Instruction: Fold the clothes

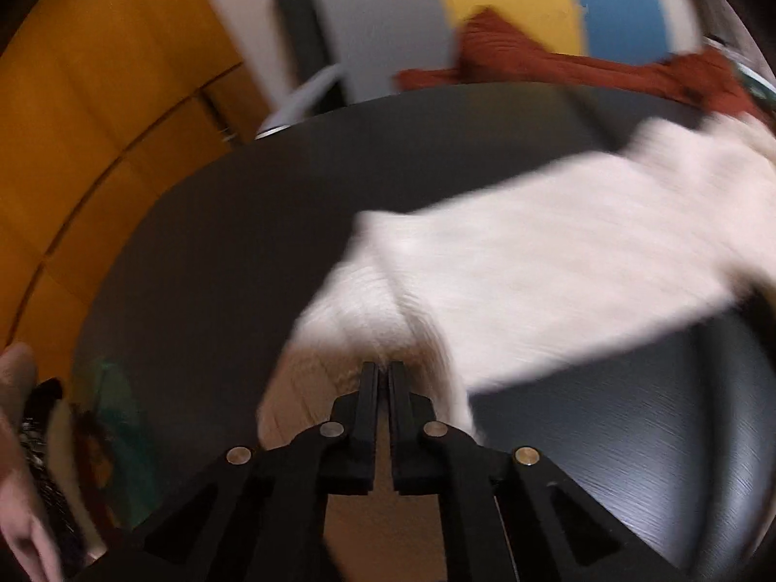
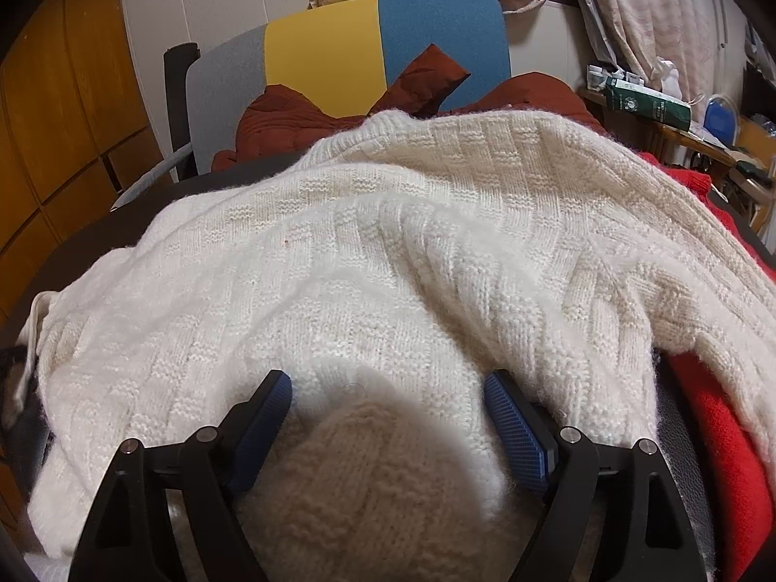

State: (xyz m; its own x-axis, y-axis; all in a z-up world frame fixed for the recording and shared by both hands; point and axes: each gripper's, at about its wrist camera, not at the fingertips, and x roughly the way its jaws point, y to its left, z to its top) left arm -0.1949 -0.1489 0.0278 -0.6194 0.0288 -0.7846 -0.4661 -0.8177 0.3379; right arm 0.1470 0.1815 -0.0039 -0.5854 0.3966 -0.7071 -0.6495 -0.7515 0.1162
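Left claw clamped on the white sweater's edge, right claw wide open, pressed onto its knit.

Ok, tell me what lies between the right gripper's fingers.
In the right wrist view, a bulge of the white sweater fills the gap of the open right gripper.

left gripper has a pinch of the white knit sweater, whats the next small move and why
Probably close the right gripper on the cream white knit sweater. Its blue-padded fingers stand wide apart with a hump of knit between them, while the left gripper is shut on a sleeve-like strip over the dark round table. A second hold would let both ends be carried over together.
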